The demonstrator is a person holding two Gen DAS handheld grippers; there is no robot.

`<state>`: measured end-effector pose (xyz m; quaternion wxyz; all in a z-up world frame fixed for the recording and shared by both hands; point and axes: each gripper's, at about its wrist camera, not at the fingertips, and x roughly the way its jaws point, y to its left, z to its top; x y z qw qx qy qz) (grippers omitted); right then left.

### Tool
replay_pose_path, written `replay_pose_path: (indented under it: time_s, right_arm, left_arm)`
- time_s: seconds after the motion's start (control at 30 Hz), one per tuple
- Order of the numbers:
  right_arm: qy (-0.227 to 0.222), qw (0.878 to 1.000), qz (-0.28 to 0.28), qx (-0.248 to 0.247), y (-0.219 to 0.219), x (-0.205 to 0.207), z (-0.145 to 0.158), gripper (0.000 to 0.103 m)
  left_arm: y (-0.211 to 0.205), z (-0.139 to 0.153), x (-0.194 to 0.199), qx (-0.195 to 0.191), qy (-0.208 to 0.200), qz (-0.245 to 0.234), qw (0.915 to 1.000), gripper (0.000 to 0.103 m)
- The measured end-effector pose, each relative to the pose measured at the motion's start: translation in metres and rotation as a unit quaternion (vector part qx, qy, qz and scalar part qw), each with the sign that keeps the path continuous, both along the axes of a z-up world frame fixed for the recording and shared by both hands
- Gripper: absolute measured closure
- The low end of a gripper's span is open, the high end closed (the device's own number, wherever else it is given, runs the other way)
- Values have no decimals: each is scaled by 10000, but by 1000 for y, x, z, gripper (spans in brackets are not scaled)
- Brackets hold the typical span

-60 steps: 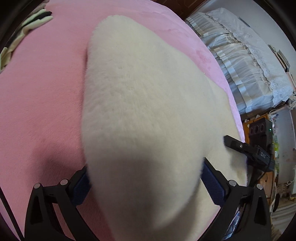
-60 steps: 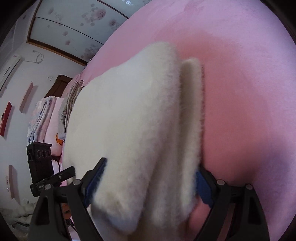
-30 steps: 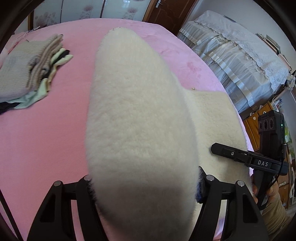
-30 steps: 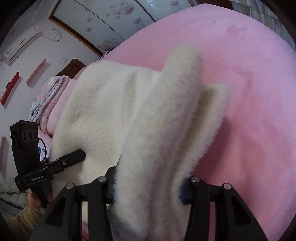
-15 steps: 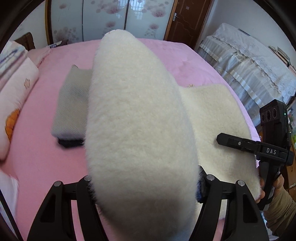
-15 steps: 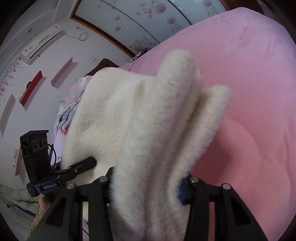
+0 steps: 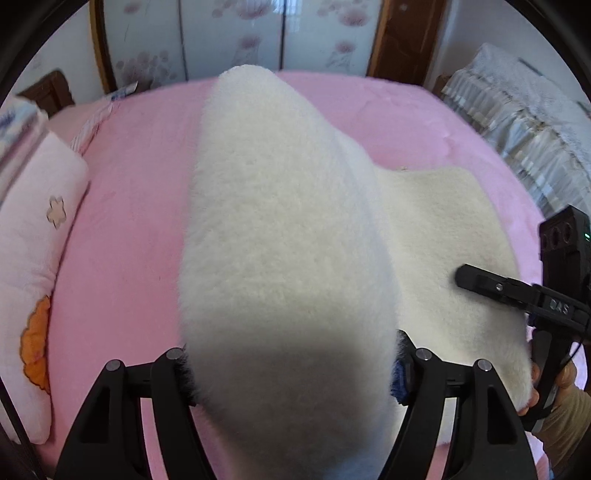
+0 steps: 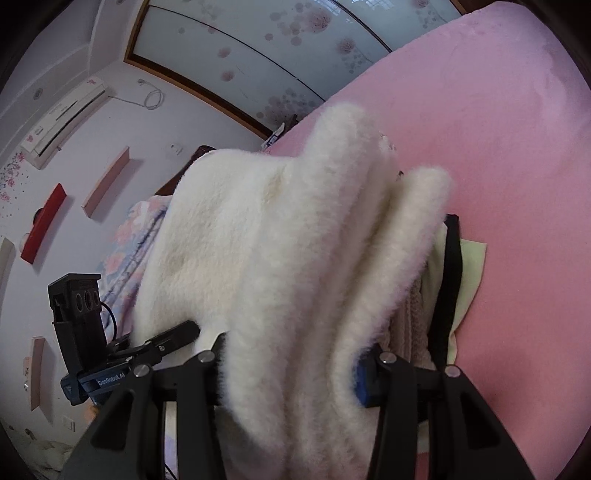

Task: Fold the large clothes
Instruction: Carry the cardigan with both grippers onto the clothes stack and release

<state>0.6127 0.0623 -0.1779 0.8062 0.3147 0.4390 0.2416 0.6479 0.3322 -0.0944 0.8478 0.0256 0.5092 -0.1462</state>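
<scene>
A thick cream fleece garment fills both views, folded into a bundle and lifted above the pink bed. My left gripper is shut on one end of it; the fleece hides the fingertips. My right gripper is shut on the other end of the same fleece, which hangs in folds between its fingers. The right gripper also shows at the right edge of the left wrist view, and the left gripper shows at the lower left of the right wrist view.
A pink pillow lies at the bed's left side. A stack of folded clothes sits on the bed under the fleece in the right wrist view. A second bed with a lace cover stands on the right. Wardrobe doors stand behind.
Both grippers have lifted the fleece off the bed and carried it across, over towards the stack of folded clothes, which has left the left wrist view and now shows beneath the right gripper.
</scene>
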Motion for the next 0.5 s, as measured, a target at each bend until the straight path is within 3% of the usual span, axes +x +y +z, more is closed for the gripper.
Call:
replay_pose_path:
  time_s: [0.07, 0.1, 0.13, 0.2, 0.23, 0.37, 0.5]
  right_arm:
    - [-157, 9996, -67, -203, 5, 4, -17, 58]
    - [-223, 9994, -51, -274, 5, 5, -23, 55]
    - [-245, 9993, -22, -290, 5, 5, -26, 53]
    - [-294, 9982, -19, -525, 7, 4, -28, 39]
    - [-375, 9967, -21, -721, 11, 2, -24, 37]
    - [-453, 9902, 19, -1317, 21, -10, -1, 35]
    - [-342, 9920, 13, -1218, 1, -44, 18, 34]
  left_arm:
    - [14, -28, 13, -81, -7, 191, 9998, 19]
    - [17, -33, 14, -74, -174, 252, 9995, 3]
    - [21, -37, 12, -31, -386, 278, 9989, 0]
    - [26, -40, 9, -181, -490, 209, 9984, 0]
    - [27, -41, 7, -202, -529, 208, 9982, 0]
    - [17, -33, -9, 203, -776, 272, 9964, 0]
    - [-2, -9, -41, 590, -933, 418, 9930, 0]
